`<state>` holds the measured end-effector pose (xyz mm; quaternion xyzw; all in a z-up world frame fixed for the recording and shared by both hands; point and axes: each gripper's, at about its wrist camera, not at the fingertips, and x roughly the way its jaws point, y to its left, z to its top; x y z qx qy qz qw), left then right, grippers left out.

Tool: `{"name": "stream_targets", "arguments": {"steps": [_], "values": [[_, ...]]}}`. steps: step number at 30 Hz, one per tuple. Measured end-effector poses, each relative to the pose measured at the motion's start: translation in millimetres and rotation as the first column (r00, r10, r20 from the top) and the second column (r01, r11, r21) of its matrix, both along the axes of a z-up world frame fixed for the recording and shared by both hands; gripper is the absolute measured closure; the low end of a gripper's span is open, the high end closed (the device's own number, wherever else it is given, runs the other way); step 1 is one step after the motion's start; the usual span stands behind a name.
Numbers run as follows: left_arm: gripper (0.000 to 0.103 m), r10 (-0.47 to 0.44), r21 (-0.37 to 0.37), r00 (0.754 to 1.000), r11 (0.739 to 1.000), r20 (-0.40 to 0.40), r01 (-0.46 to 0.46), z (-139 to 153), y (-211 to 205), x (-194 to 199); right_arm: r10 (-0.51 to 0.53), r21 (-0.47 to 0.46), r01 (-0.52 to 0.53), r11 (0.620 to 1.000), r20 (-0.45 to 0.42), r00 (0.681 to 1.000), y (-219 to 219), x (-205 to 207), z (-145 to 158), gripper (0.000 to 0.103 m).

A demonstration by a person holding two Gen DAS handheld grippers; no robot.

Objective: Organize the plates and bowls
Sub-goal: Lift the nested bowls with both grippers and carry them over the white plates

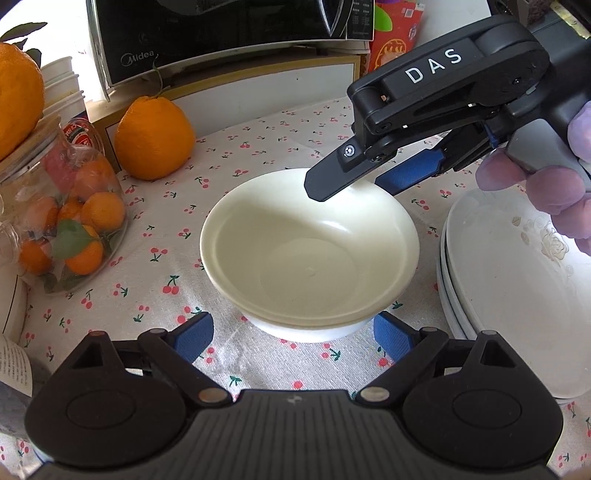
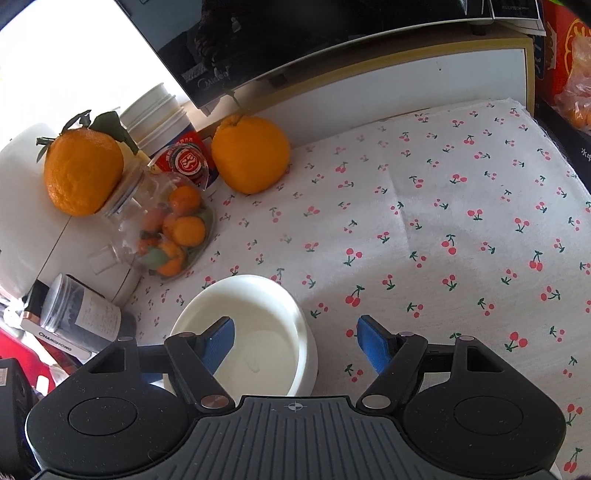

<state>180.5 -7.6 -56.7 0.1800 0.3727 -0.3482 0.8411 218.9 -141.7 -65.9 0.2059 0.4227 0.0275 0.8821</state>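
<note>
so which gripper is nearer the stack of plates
Right. The right gripper hangs above the bowls' far rim, its handle and hand directly over the stack of plates. The left gripper sits at the bowls' near side, plates off to its right.

a white cloth printed with small red cherries [image 2: 443, 192] covers the table. a big orange citrus fruit with a stem [image 1: 153, 138] sits on it, near a black microwave oven [image 1: 221, 33]. a clear glass jar of small oranges [image 1: 70, 221] lies tilted at the left, a second large orange [image 2: 83, 171] perched above it, stacked white paper cups [image 2: 159, 114] just behind.
</note>
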Motion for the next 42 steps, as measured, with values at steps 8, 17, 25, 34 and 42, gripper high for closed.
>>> {"name": "stream_targets", "arguments": {"steps": [8,17,25,34,42], "values": [[0.016,-0.017,-0.013,1.0,1.0,-0.005,0.017,0.4,-5.8,0.3,0.013,0.024,-0.013,1.0,0.008,1.0,3.0,0.8,0.8,0.029],[0.019,-0.025,-0.014,1.0,1.0,-0.006,0.025,2.9,-8.8,-1.0,0.02,0.048,-0.02,0.999,0.002,1.0,5.4,1.2,-2.3,0.041],[0.019,-0.017,-0.013,1.0,1.0,-0.008,0.017,5.1,-8.1,0.9,0.02,0.041,-0.02,0.999,0.002,1.0,5.9,0.8,-1.3,0.059],[0.019,-0.008,-0.031,1.0,0.999,0.002,0.008,15.5,-4.5,-3.1,0.036,0.031,-0.037,0.999,0.04,0.999,7.8,-4.9,13.2,0.059],[0.019,-0.01,-0.064,1.0,0.998,0.022,0.012,33.9,-2.7,-16.3,0.043,0.035,-0.046,0.998,0.083,0.996,6.2,-19.0,34.1,0.06]]}}
